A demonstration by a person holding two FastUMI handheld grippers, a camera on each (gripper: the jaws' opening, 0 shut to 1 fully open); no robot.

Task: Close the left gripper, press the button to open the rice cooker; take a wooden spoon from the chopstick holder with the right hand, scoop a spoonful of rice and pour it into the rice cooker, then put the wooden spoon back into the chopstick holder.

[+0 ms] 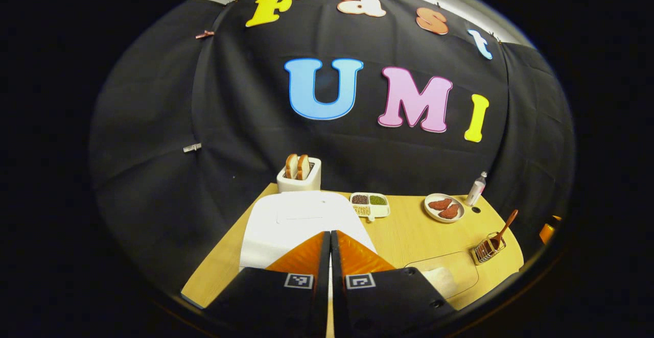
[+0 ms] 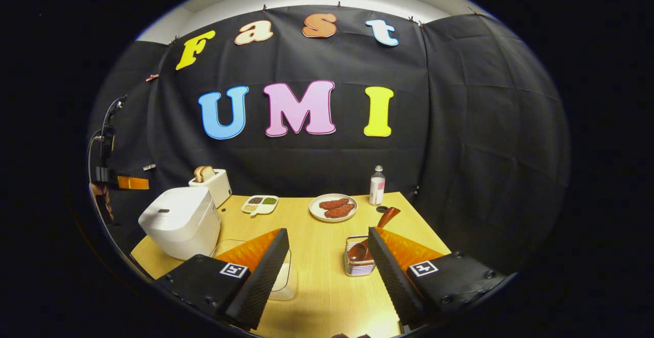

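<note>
In the left gripper view a pale wooden bench (image 1: 403,236) stands before black cloth, and the left gripper (image 1: 330,238), its fingers pressed together on nothing, hangs just above the closed white rice cooker (image 1: 301,218), whose front it hides; the chopstick holder (image 1: 489,248) with the wooden spoon (image 1: 505,228) sits well off to the right. In the right gripper view the right gripper (image 2: 327,248) is spread wide and empty over the same bench, the chopstick holder (image 2: 356,264) with the spoon (image 2: 386,218) partly hidden behind its right finger, the rice cooker (image 2: 179,220) far left, and a clear tub (image 2: 283,279) half covered by the left finger
</note>
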